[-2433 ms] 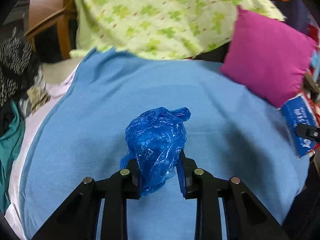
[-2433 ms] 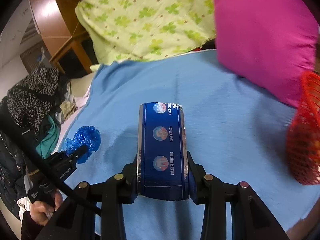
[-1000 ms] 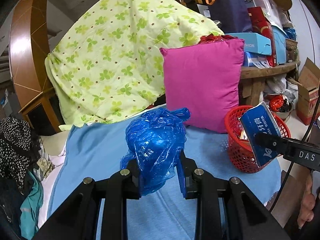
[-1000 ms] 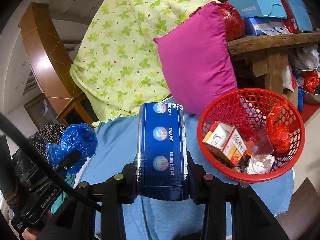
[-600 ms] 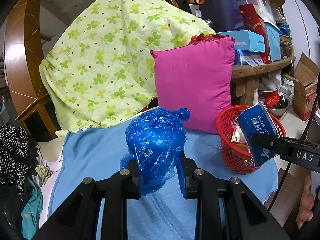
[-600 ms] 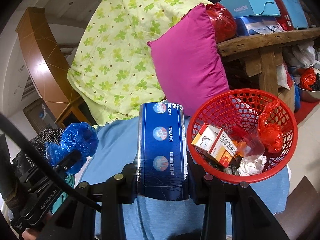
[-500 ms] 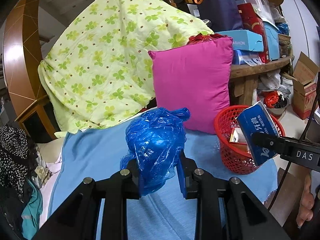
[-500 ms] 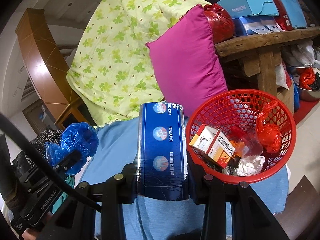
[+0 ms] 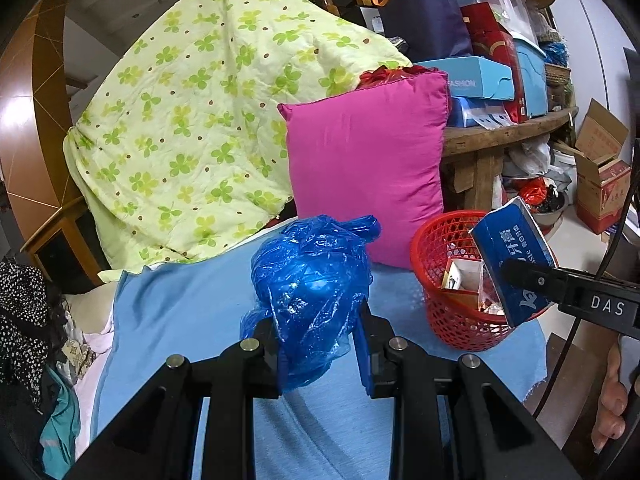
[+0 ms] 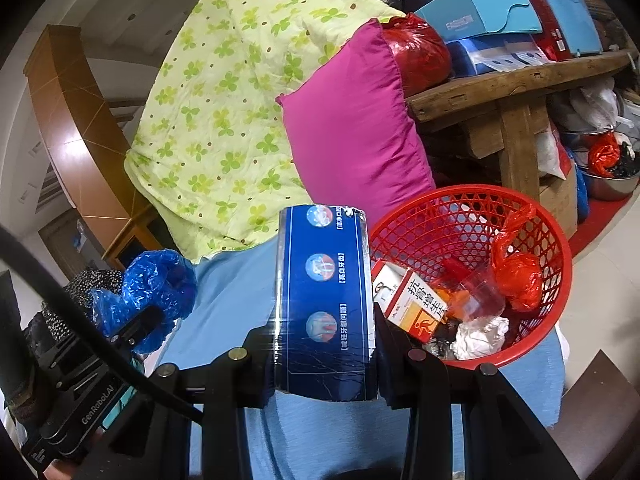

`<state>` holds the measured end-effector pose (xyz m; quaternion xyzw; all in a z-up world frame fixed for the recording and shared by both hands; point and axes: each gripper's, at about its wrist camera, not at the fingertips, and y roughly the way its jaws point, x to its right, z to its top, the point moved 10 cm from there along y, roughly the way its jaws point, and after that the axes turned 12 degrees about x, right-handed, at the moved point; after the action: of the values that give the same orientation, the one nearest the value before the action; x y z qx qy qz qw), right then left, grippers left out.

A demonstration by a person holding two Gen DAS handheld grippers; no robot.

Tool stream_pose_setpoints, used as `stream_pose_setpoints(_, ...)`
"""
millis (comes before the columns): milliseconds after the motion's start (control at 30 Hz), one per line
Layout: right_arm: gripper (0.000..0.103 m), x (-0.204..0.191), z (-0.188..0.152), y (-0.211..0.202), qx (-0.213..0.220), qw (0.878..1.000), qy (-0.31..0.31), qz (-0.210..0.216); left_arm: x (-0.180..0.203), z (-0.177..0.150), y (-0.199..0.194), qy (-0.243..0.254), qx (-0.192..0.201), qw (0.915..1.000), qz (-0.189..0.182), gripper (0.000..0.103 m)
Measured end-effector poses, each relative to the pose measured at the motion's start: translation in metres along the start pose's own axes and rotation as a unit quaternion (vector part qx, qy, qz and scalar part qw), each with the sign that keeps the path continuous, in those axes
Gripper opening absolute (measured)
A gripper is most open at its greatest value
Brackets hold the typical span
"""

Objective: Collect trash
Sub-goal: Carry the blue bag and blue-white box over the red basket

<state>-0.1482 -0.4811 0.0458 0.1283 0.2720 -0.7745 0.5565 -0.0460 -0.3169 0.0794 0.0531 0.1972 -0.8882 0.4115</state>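
Jaws both pinching: L gripper (image 9: pixel 316 340) w/ blue bag (image 9: pixel 310 280), R gripper (image 10: pixel 326 354) w/ blue box (image 10: pixel 325 296); I've swung both from bed to red basket (image 10: pixel 560 280) at its edge, drop next.

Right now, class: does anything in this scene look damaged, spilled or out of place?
Nothing is spilled. The dark blue box in the right gripper is creased and dented, with a torn top edge. The blue plastic bag in the left gripper is crumpled. Both hang outside the red basket.
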Motion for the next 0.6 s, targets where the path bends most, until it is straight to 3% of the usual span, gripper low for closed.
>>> stream_pose_setpoints(600, 0.041, 0.0065, 0.0043, -0.0050, 0.006, 1.000, 0.001, -0.011, 0.0080, -0.0029, 0.0096, -0.003, -0.008, 0.9998, -0.019, 0.029)
